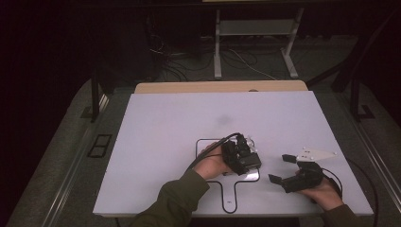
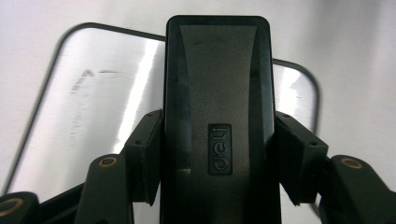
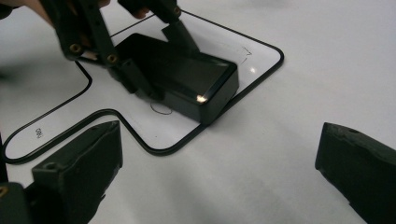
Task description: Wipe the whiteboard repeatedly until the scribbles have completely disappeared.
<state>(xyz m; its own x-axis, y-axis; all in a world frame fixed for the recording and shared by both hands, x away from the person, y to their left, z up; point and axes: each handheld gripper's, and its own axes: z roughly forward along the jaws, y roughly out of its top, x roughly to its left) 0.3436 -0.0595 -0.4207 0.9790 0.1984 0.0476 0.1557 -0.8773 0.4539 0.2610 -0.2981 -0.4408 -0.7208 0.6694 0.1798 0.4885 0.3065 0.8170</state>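
A black oblong box with a "deli" mark sits lengthwise between the jaws of my left gripper, and both pads press on its long sides. From the right gripper view the box seems to rest on the white table inside a black outline drawn on the surface, with the left gripper shut on it. In the high view the left gripper and the box are at the middle front of the table. My right gripper stands open to the right of them, and the gap between its jaws holds nothing.
The white tabletop spreads wide to the left and far side. A wooden strip runs along its far edge. Beyond it, metal frame legs and cables lie on a dark floor. The outline has a narrow stem toward the front edge.
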